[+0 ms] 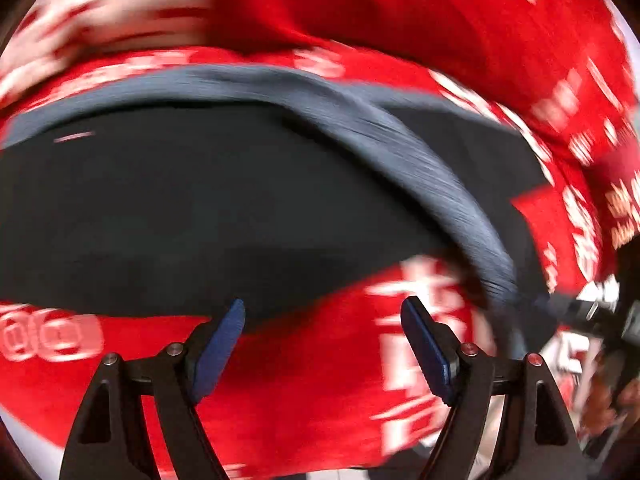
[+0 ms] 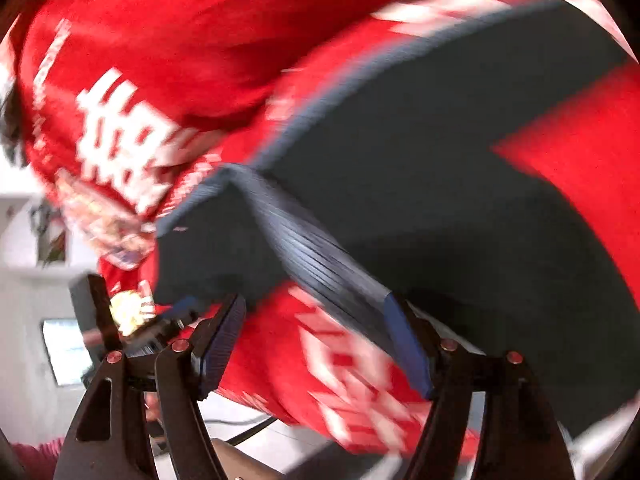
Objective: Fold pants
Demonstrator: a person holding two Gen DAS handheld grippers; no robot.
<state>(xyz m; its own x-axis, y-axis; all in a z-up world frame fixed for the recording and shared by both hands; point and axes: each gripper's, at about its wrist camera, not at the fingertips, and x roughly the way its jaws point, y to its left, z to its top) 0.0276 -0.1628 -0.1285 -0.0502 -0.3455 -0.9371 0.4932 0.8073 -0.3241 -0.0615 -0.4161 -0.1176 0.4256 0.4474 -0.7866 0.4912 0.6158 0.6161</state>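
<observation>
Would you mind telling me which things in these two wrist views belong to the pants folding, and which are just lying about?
Part of the job:
- dark pants with ribbed waistband
- left gripper, open
- right gripper, open

Just there:
- red cloth with white print under the pants
- cable below the cloth's edge, right wrist view

From my left camera, the dark folded fabric pants (image 1: 208,208) lie on the red cloth with white lettering (image 1: 304,380), which spreads before, behind and beside them. Their grey ribbed waistband (image 1: 432,184) runs along the far edge and curves down to my right. My left gripper (image 1: 322,320) sits just before the pants' near edge, my right gripper (image 2: 316,316) beside the waistband.
</observation>
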